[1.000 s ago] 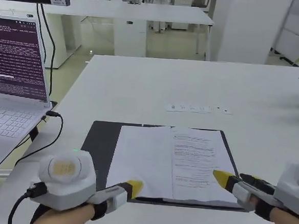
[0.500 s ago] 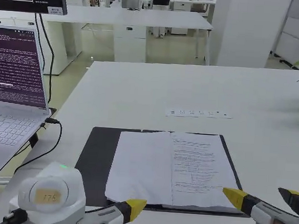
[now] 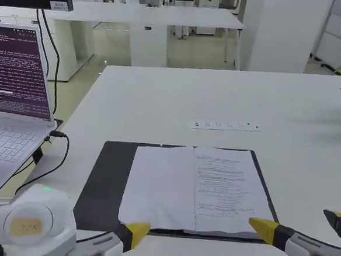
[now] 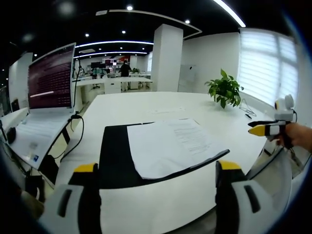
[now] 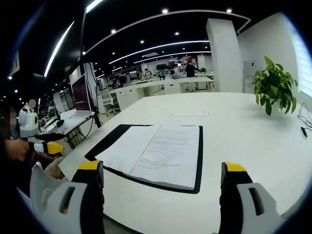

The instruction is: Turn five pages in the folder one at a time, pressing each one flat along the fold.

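On the white table (image 3: 161, 98) lay the open folder (image 3: 105, 176), left gripper (image 4: 157, 166) and right gripper (image 5: 162, 166) both spread and empty; a careless pinch risked lifting two pages (image 3: 228, 187) together.

The left gripper (image 4: 157, 167) gapes wide before the open folder (image 4: 113, 153). A laptop (image 4: 48, 83) sits left of the folder.

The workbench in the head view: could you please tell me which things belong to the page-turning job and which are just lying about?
Job: open folder, its pages, left gripper, right gripper, both open.
Lying about: laptop, its cable, white power strip, potted plant.
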Motion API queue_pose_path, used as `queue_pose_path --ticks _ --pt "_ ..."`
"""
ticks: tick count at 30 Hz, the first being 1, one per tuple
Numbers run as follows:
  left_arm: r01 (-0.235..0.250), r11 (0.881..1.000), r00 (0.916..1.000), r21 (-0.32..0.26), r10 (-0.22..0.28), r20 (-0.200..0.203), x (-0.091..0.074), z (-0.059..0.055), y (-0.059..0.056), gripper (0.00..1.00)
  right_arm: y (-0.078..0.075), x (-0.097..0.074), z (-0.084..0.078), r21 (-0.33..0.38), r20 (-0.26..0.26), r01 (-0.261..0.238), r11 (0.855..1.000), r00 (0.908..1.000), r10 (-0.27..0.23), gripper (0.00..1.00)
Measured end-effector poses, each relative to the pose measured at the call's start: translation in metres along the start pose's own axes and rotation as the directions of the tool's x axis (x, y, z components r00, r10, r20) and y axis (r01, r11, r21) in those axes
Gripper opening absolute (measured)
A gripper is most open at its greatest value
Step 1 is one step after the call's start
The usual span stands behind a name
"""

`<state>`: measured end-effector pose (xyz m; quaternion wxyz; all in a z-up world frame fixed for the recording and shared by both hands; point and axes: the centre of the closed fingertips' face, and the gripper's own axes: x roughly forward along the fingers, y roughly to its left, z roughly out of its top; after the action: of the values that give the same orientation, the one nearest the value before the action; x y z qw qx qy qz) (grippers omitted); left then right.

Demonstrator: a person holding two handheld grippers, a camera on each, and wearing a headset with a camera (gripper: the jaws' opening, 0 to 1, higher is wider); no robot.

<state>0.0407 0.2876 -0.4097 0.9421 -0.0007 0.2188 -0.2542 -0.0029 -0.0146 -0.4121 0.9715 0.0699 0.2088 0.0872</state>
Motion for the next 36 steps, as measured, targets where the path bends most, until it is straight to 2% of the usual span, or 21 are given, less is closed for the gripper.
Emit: queue_pose_path --ticks 4,9,17,20,22,24,28,36 --pt "-0.005 1.000 1.0000 0.000 0.005 0.000 0.005 0.003 0.000 0.99 -0.001 0.001 -0.001 0.006 -0.002 -0.004 1.000 1.0000 0.004 1.00" --pt "0.011 1.000 0.9999 0.014 -0.011 -0.004 0.021 0.004 -0.007 0.99 -0.004 0.003 -0.001 0.024 0.003 -0.013 1.000 0.9999 0.013 0.99" --pt "0.103 0.994 0.9945 0.044 -0.102 -0.024 0.066 0.006 -0.044 0.99 -0.012 0.004 -0.006 0.020 -0.017 -0.016 1.000 0.9997 0.016 0.98" --pt "0.151 0.985 0.9869 0.080 -0.146 -0.069 0.087 -0.001 -0.065 0.98 -0.017 0.003 -0.009 0.025 -0.024 -0.013 1.000 0.9996 0.014 0.98" --pt "0.172 0.980 0.9823 0.104 -0.163 -0.091 0.098 -0.005 -0.077 0.91 -0.020 0.003 -0.010 0.034 -0.026 -0.014 0.999 0.9995 0.014 0.97" --pt "0.197 0.975 0.9775 0.101 -0.187 -0.097 0.109 -0.008 -0.088 0.91 -0.021 0.004 -0.010 0.039 -0.027 -0.014 0.999 0.9995 0.015 0.97" --pt "0.227 0.967 0.9693 0.120 -0.212 -0.126 0.126 -0.015 -0.105 0.82 -0.022 0.006 -0.011 0.024 -0.034 -0.023 0.999 0.9991 0.024 0.97" --pt "0.280 0.952 0.9546 0.126 -0.262 -0.142 0.160 -0.021 -0.145 0.82 -0.027 0.012 -0.016 0.025 -0.049 -0.045 0.999 0.9978 0.046 0.97"
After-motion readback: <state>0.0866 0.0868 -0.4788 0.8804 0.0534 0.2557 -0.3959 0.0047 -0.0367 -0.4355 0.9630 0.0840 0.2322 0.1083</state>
